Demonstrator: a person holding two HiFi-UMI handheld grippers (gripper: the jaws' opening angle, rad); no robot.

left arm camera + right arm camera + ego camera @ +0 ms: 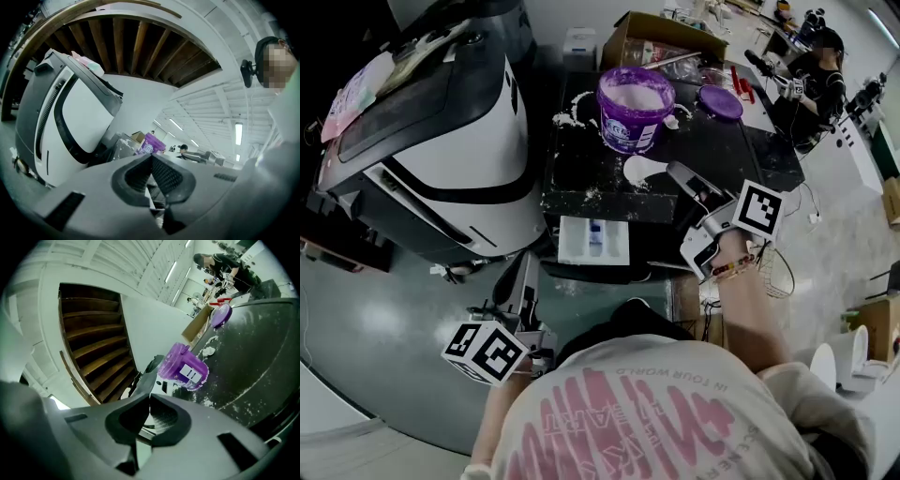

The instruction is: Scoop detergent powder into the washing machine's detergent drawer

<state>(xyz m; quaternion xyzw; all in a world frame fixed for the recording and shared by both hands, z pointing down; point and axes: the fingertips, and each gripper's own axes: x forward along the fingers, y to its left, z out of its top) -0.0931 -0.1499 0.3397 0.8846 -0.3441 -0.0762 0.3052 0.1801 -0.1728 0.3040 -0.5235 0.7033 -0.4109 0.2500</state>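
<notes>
An open purple detergent tub (635, 108) full of white powder stands on the black table (750, 150); it also shows in the right gripper view (185, 369) and, far off, in the left gripper view (151, 144). A white scoop (642, 169) lies on the table near its front edge. Below that edge the white detergent drawer (593, 240) stands pulled out. My right gripper (673, 171) is over the table's front, its tips beside the scoop, jaws shut with nothing seen between them. My left gripper (528, 257) hangs low beside the washing machine (441, 141), jaws together and empty.
The tub's purple lid (720, 101) lies at the table's back right, with a cardboard box (661, 42) behind it. Spilt powder (572, 117) dusts the table left of the tub. A person (816, 66) works at a bench at the far right.
</notes>
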